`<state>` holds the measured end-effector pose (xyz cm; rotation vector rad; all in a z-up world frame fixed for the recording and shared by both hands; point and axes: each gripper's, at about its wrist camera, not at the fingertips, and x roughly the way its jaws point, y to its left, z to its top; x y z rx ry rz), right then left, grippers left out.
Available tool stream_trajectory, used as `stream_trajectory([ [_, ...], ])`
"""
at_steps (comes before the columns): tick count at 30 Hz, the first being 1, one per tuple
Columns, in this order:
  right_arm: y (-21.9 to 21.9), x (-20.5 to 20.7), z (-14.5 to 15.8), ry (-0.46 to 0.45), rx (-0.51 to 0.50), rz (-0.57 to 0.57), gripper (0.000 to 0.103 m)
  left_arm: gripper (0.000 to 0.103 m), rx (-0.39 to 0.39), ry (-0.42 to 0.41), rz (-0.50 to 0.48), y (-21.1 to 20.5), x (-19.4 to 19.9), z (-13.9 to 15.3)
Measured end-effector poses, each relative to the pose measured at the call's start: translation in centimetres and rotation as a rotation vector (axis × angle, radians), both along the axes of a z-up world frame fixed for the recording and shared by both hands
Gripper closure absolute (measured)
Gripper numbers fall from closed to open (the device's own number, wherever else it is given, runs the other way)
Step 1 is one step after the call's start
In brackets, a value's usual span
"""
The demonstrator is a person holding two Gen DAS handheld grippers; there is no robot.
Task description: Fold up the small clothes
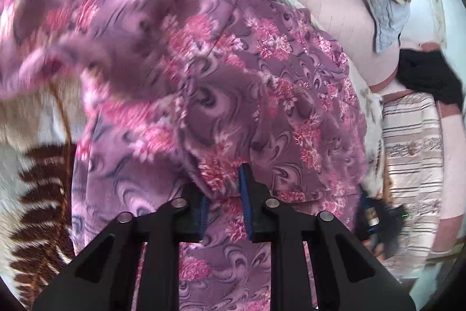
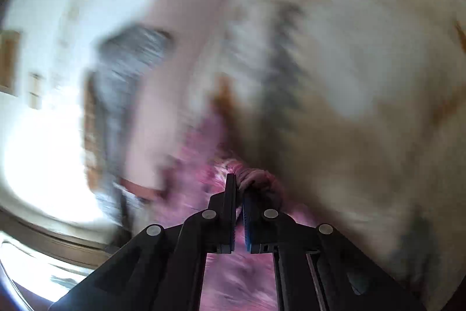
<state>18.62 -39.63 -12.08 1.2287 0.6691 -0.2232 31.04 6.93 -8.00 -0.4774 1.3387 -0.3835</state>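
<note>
A purple garment with pink flowers (image 1: 204, 83) fills most of the left wrist view, hanging and bunched over a blanket. My left gripper (image 1: 225, 194) is shut on a fold of this garment; cloth lies between and over its fingers. In the right wrist view the picture is badly blurred. My right gripper (image 2: 238, 194) is shut on a bunched edge of the same purple garment (image 2: 253, 179), which also shows below the fingers. The right gripper also appears at the right edge of the garment in the left wrist view (image 1: 375, 217).
A cream and brown patterned blanket (image 1: 35, 171) lies under the garment. A pink cushion (image 1: 320, 5), a grey cloth (image 1: 378, 5), a black cloth (image 1: 428, 75) and a striped cover (image 1: 410, 142) are to the right. A bright window (image 2: 43, 159) shows on the left of the right wrist view.
</note>
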Motion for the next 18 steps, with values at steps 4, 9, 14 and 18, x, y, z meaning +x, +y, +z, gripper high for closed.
stream_trajectory([
  [4,1.0,-2.3,3.6,-0.055,-0.095,-0.016,0.093,0.085,-0.105,-0.109,0.005,1.7,-2.2,3.4],
  [9,4.1,0.4,7.9,-0.147,-0.279,0.081,0.088,0.040,-0.071,-0.205,0.005,-0.2,-1.8,5.7],
  [14,4.6,3.4,2.7,0.120,-0.296,0.153,0.098,0.046,0.061,-0.109,-0.013,-2.2,-0.1,0.9],
  [18,7.0,2.1,6.0,0.050,-0.377,0.109,0.092,0.046,-0.016,-0.144,-0.016,-0.1,-1.0,3.2],
])
